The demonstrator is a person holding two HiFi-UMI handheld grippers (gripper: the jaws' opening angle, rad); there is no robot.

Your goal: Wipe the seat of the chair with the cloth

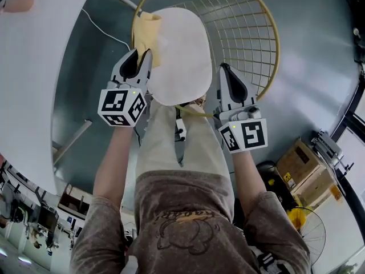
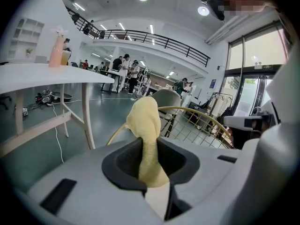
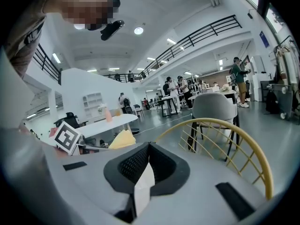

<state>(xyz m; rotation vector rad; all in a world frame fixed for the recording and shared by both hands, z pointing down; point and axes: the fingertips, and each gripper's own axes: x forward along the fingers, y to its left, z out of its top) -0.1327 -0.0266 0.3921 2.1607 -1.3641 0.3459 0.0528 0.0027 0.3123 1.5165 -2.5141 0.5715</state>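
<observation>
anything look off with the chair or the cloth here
Nothing stands out. The yellow cloth is bunched in the left gripper at the far-left edge of the white seat. The seat shows no marks, and the gold wire back looks intact. The right gripper is shut on nothing beside the seat.

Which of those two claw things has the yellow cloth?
The left gripper: its jaws pinch the yellow cloth, while the right gripper is shut on nothing.
</observation>
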